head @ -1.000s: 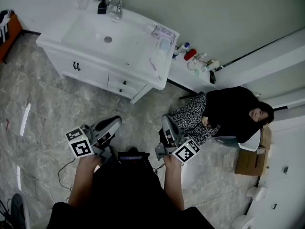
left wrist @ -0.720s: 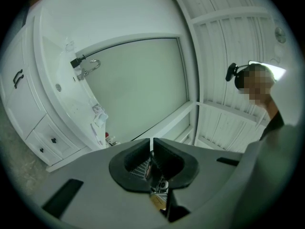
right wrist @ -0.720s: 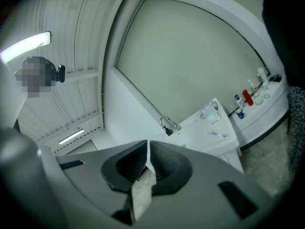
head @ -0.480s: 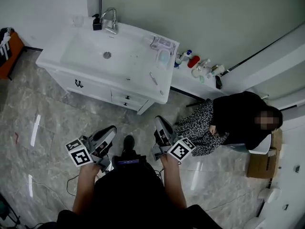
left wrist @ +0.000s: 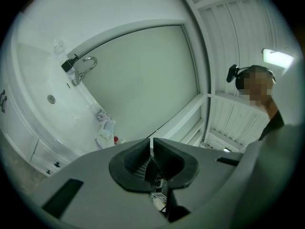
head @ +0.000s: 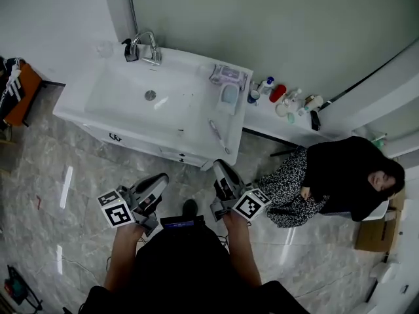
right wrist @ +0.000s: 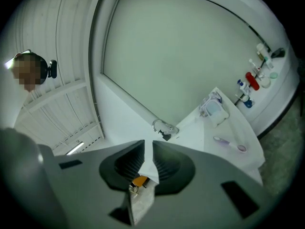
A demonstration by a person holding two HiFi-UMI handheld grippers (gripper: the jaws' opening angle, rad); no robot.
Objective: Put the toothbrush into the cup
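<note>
Left tongs (left wrist: 151, 143) sit pressed together; right tongs (right wrist: 148, 147) have just been opening, slightly spread with nothing between them. By my reading this is the approach, nothing grasped yet. Toothbrush (head: 218, 135) lies on the surface (head: 190, 126) by its right edge, near the cup (head: 230, 95). Next comes a reach over the front edge; the floor (head: 78, 175) ahead looks open.
</note>
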